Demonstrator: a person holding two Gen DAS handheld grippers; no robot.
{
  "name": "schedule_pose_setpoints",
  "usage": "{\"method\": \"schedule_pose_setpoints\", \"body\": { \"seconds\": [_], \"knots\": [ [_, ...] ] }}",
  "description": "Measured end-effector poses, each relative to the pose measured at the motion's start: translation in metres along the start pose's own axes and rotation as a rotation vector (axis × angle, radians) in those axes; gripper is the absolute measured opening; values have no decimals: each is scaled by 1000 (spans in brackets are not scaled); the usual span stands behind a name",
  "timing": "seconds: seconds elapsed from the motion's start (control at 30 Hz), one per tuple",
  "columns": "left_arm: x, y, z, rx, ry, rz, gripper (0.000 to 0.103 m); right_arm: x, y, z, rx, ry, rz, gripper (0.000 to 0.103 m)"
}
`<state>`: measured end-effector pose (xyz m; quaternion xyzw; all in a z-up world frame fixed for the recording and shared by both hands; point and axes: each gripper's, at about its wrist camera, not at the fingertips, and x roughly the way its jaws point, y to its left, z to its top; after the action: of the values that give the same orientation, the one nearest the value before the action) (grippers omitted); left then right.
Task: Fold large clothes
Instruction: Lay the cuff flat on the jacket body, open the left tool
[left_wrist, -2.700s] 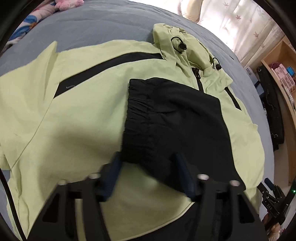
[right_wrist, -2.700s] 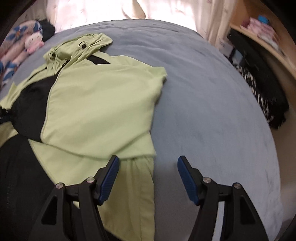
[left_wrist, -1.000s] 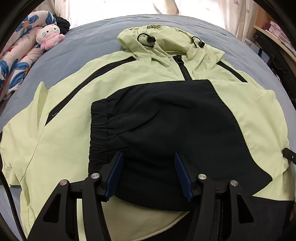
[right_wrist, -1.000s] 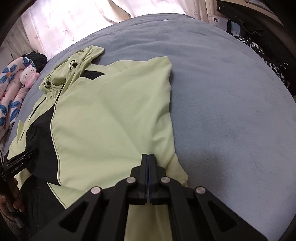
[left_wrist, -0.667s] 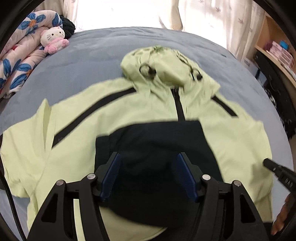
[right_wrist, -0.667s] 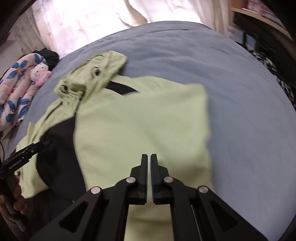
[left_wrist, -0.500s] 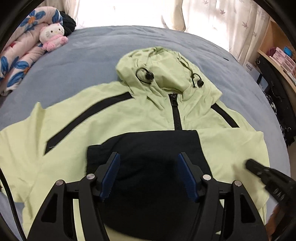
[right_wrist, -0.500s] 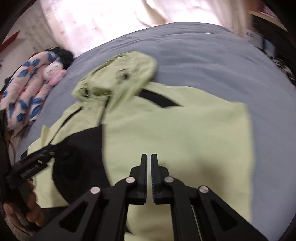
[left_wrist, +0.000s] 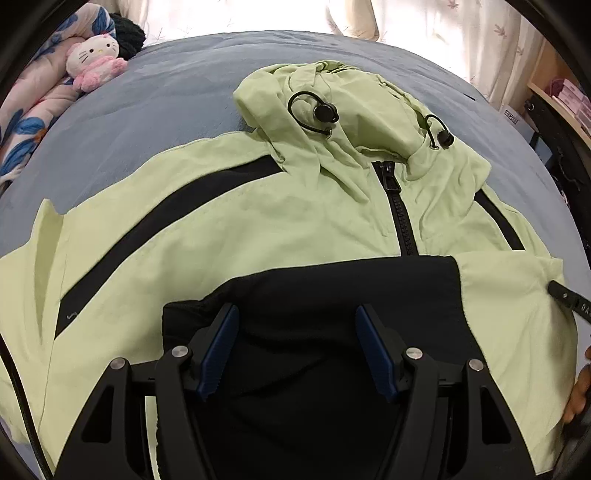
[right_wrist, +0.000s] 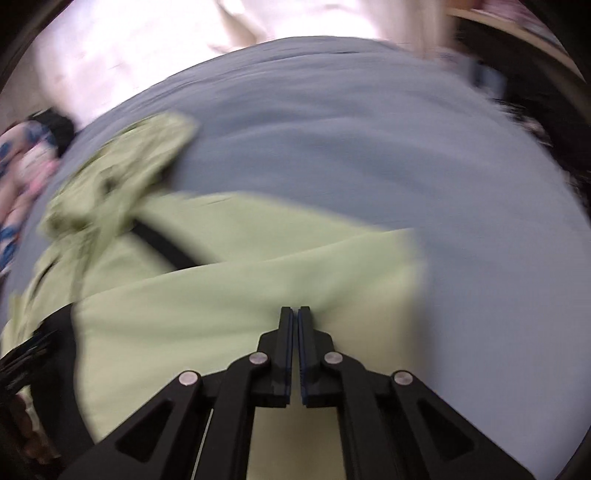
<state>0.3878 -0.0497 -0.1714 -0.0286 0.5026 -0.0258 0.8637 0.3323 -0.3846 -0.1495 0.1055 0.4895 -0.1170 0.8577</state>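
— Where does the jacket (left_wrist: 258, 229) lie, and how much room do you have around it?

— Your jacket is spread front-up on the bed (left_wrist: 155, 96), hood (left_wrist: 332, 103) toward the top of the left wrist view, zip (left_wrist: 400, 218) running down the middle. Bare blue bed shows above the hood and in the upper left of that frame, up to the plush toy (left_wrist: 98, 59) and the flowered quilt (left_wrist: 26, 122). In the right wrist view the jacket's edge ends right of centre, and open bed fills the right half and the top.

— And your claws?

— Your left claw (left_wrist: 297, 350) stands wide over the black sleeve (left_wrist: 332, 302) folded across the chest; its jaws have just been opening, with the black cloth below them, not pinched. Your right claw (right_wrist: 294, 317) is closed tight with its tips at a pulled-up ridge of the green cloth. That view is blurred, so I cannot tell whether cloth sits between the pads.

— What differs from a second ago?

— The hood sits lower and larger in your left view, and the right claw's tip (left_wrist: 565, 295) has come in at the right edge. In the right view, the jacket's side edge has shifted rightward.
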Motion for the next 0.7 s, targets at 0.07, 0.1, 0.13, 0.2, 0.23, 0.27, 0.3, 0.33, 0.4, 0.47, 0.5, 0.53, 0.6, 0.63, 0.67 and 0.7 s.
{"method": "schedule_pose_setpoints", "body": {
  "seconds": [0.07,0.1,0.13,0.2,0.23,0.27,0.3,0.33,0.4,0.47,0.5,0.53,0.6,0.63,0.67,0.7],
  "knots": [
    [0,-2,0,10,-6,9,64,4,-21,-3,56,20,44,1],
    [1,-2,-1,12,-8,14,65,4,-25,-4,64,21,61,1],
    [0,-3,-1,16,-9,20,65,2,-26,-6,60,16,60,1],
    [-1,-4,-1,17,-8,23,66,-1,-18,-7,31,10,28,5],
    [-2,-4,-1,17,-6,24,66,-1,-13,-7,16,9,10,5],
    [-3,-4,0,19,-3,24,66,-1,-9,-6,1,8,-6,5],
    [-3,-4,1,20,0,22,66,-1,-8,-6,-9,8,-14,5],
    [-6,-4,0,20,1,19,66,-1,-5,-6,-14,7,-19,5],
    [-10,-4,0,21,4,15,66,-5,-4,-7,-1,8,-15,5],
    [-16,-3,0,22,2,11,66,-11,-2,-7,15,11,7,5],
    [-19,-3,1,24,1,13,66,-14,-1,-9,14,13,10,5],
    [-22,-4,2,26,-2,16,66,-18,0,-10,11,13,11,5],
    [-30,-5,2,31,-13,16,66,-26,4,-10,9,14,21,5],
    [-37,-5,1,32,-20,14,66,-32,5,-12,10,14,30,5],
    [-43,-5,1,34,-26,10,66,-39,6,-14,13,13,40,5],
    [-49,-5,0,35,-31,7,66,-44,7,-15,16,12,48,5]
  ]
}}
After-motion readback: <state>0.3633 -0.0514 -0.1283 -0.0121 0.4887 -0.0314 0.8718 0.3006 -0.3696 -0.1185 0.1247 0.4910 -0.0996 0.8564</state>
